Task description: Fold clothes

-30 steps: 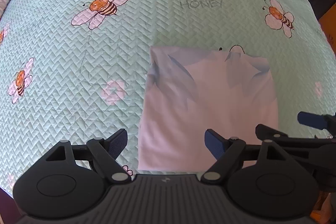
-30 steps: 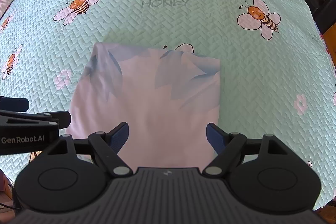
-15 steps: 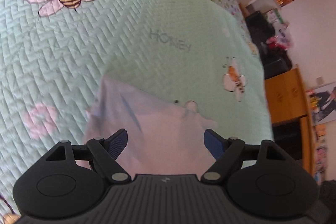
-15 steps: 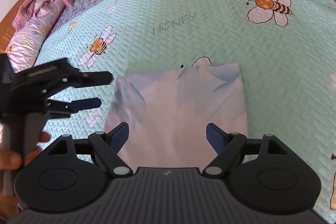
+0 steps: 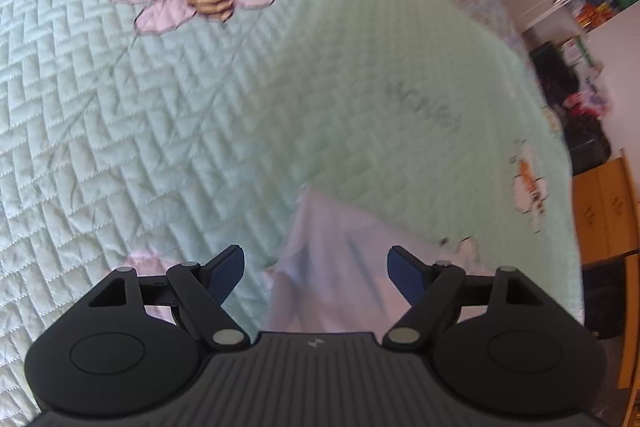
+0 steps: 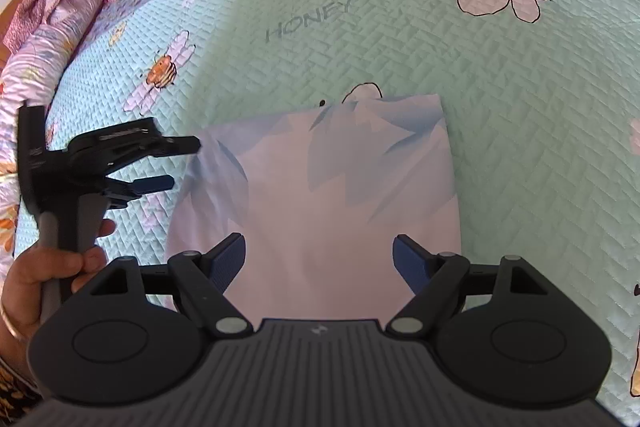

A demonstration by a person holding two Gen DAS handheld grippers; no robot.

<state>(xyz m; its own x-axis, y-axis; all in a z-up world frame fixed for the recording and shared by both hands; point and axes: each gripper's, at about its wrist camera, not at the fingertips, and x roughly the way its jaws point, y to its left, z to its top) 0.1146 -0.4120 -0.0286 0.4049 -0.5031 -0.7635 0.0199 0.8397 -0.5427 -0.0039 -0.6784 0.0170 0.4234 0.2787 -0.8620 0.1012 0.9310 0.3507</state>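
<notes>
Lying flat on the mint bee-print quilt [image 6: 520, 107], the folded pale lilac garment [image 6: 320, 207] sits straight ahead of the right gripper [image 6: 319, 259], its near edge running under and between the two blue-padded fingers [image 6: 230, 259]. Those jaws stand wide apart and hold nothing. Beyond the right gripper's left finger, the left gripper [image 6: 182, 163] is held by a hand [image 6: 52, 275] beside the garment's left edge, jaws apart and empty, its upper tip right at the cloth's far left corner. From the left wrist view, the garment's corner lies between and just past the parted fingers [image 5: 226, 273].
</notes>
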